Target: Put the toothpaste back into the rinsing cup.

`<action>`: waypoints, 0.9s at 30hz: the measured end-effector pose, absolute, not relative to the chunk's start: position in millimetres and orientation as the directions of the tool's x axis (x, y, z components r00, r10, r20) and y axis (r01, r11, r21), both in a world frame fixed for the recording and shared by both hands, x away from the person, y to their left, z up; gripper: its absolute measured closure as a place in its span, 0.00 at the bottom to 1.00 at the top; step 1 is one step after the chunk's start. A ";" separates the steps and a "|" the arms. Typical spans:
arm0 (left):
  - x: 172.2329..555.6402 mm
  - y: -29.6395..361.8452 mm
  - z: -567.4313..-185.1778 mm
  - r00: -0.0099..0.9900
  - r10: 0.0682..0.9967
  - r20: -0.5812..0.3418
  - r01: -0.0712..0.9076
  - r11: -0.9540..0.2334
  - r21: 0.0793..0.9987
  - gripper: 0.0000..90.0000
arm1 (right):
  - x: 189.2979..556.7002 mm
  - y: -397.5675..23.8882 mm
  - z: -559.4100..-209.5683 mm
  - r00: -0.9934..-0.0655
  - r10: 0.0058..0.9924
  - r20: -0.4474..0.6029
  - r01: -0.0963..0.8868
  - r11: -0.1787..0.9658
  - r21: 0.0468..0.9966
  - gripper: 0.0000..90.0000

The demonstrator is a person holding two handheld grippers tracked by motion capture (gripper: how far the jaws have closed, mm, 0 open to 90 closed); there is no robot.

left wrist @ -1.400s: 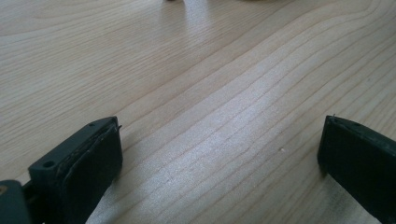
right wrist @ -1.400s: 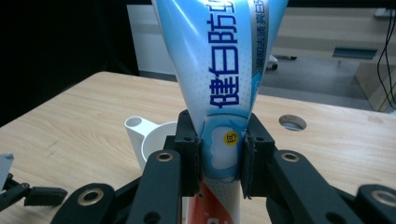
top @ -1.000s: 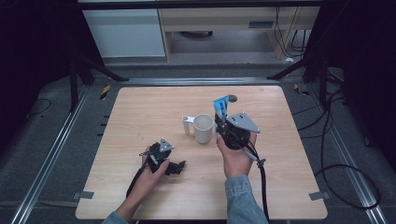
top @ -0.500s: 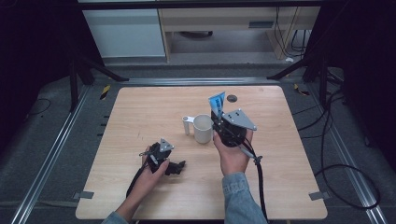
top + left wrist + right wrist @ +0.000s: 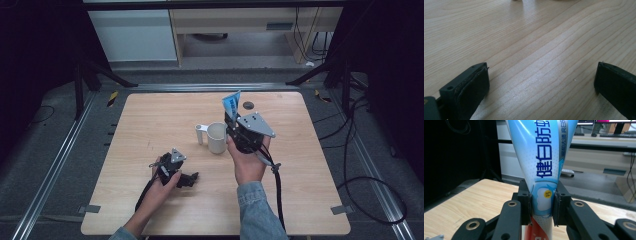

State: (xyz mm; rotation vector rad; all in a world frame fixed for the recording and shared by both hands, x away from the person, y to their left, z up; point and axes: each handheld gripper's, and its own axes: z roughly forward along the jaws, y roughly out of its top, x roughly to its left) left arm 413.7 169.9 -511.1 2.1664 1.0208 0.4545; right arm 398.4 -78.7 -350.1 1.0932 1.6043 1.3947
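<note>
Blue-white toothpaste tube (image 5: 541, 170) pinched by right tool (image 5: 233, 119) beside cream mug (image 5: 217, 137); left tool (image 5: 541, 82) spread, low over bench (image 5: 150, 125).

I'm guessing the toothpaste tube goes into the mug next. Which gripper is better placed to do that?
Probably the right gripper: it grips the toothpaste tube right beside the mug. The left gripper rests open on the table, farther away.
</note>
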 end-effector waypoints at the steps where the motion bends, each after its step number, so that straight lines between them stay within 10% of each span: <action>1: 413.7 169.9 -511.1 0.630 0.777 0.021 0.535 -0.453 0.713 0.00 | 398.7 -78.8 -349.9 -0.368 0.930 -0.002 0.129 0.053 0.990 0.81; 27: 413.9 169.6 -511.1 0.628 0.778 0.019 0.537 -0.451 0.713 0.00 | 422.2 -78.2 -333.5 -0.359 0.933 0.018 0.114 0.025 0.993 0.80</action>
